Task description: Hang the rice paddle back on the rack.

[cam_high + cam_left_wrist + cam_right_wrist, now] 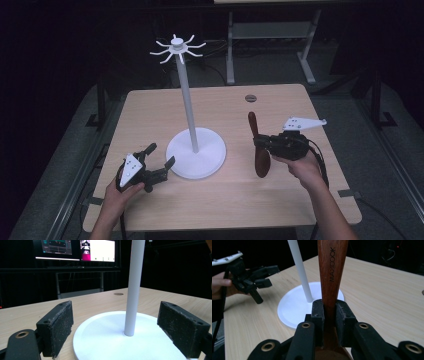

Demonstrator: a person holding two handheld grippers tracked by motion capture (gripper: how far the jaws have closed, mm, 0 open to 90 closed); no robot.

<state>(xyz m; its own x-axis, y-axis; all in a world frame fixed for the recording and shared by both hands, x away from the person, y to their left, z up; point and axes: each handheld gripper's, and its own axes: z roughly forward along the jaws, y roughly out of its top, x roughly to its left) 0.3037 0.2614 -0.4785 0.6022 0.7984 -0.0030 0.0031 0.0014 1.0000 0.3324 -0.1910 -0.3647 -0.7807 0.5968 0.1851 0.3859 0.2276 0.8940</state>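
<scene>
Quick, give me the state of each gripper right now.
Left gripper: open, jaws wide on either side of the white stand, touching nothing.
Right gripper: shut on the wooden spoon, held by its handle.

Wooden spoon point(333, 270) bowl behind jaws

A pale wooden table point(220, 200) (light grain) bears a white stand point(196, 152).

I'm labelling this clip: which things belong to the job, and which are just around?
In the job:
- dark wooden spoon, clamped in the right gripper
- white hook stand on round base
- left gripper, open beside the base

Just around:
- light wooden table
- lit monitors
</scene>
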